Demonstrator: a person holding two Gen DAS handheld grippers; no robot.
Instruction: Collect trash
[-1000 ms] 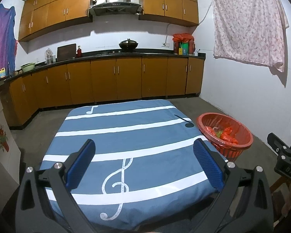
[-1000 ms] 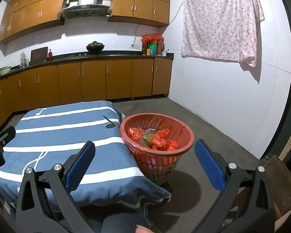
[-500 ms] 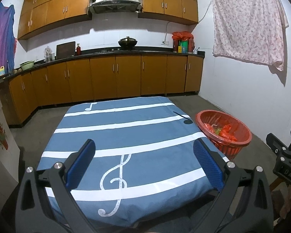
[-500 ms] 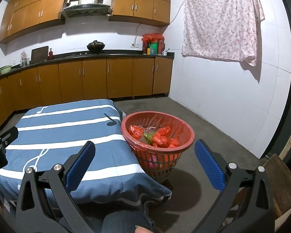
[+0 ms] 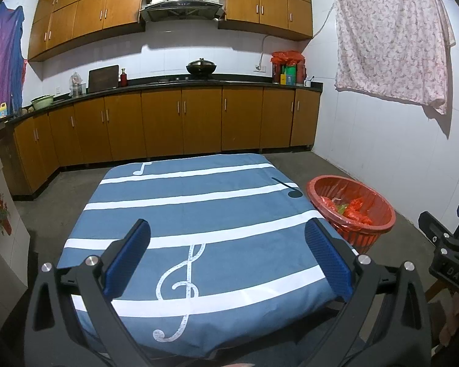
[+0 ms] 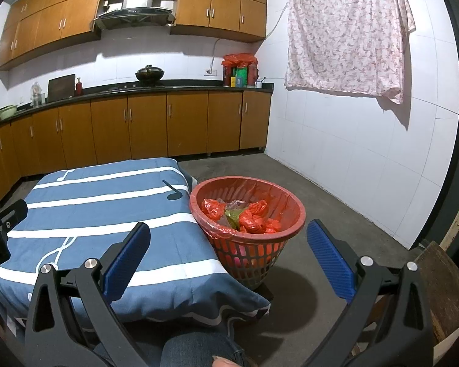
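Note:
A red plastic basket (image 6: 248, 244) lined with a red bag stands on the floor at the right side of the table; it also shows in the left wrist view (image 5: 361, 235). Crumpled red and green trash (image 6: 251, 217) lies inside it. The table carries a blue cloth with white stripes and music notes (image 5: 199, 214), with nothing on it. My left gripper (image 5: 228, 258) is open and empty above the table's near edge. My right gripper (image 6: 229, 258) is open and empty, near the basket's front.
Wooden kitchen cabinets and a dark counter (image 5: 168, 85) with a wok and bottles run along the far wall. A floral cloth (image 6: 345, 36) hangs on the white right wall. A wooden seat edge (image 6: 440, 278) is at the right. Grey floor surrounds the table.
Both grippers have drawn back and tilted slightly up, so the table and basket sit a little lower and farther in view. Both stay open and empty.

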